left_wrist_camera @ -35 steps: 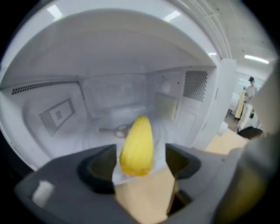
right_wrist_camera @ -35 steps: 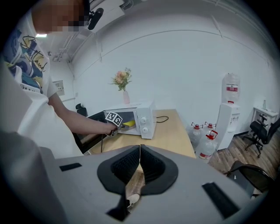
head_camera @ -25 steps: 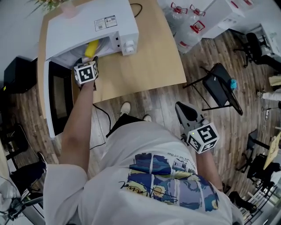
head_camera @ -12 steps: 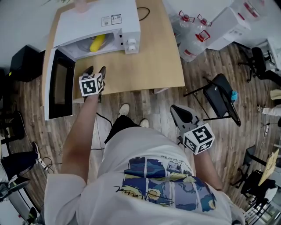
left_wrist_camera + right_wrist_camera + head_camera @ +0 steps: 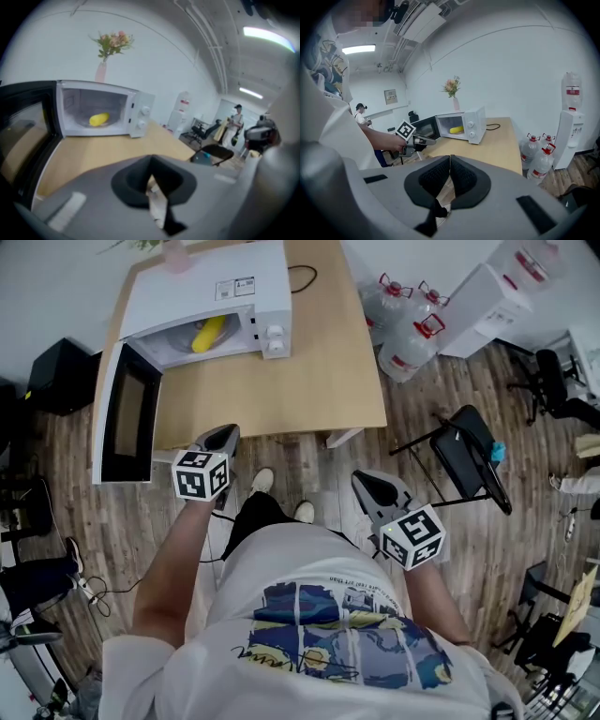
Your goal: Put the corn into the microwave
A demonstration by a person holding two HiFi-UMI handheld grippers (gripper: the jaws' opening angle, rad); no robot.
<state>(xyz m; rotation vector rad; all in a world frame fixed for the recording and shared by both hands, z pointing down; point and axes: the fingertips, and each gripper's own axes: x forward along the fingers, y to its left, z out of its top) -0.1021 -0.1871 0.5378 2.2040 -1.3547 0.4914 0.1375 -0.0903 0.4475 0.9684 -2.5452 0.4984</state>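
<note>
Right tool: the grey two-jaw right tool (image 5: 372,487) hangs over the brown wood-plank floor (image 5: 309,474), off the near right corner of the table; its ribbed pads are pressed together with nothing between them.
Left tool: the grey two-jaw left tool (image 5: 223,435) sits at the table's near edge, toward the left corner, pointing at the oven; its jaws are pressed together and empty.
Table: the light wooden table (image 5: 323,362) is bare along its near edge and right side.
Door: the dark-glass microwave door (image 5: 127,418) is swung wide and overhangs the table's left edge.
Oven: the white box-shaped microwave (image 5: 211,282) stands at the table's far left corner, cavity exposed.
Corn: the yellow cob of corn (image 5: 208,334) lies on its side on the cavity floor, well apart from both tools.
Handling: probably light and stiff; the rounded shape may roll, and the kernels may bruise under a hard squeeze.
Hold: across the middle of the cob, jaws square to its length.
Progress: the placing looks done; only the door appears left to shut.
</note>
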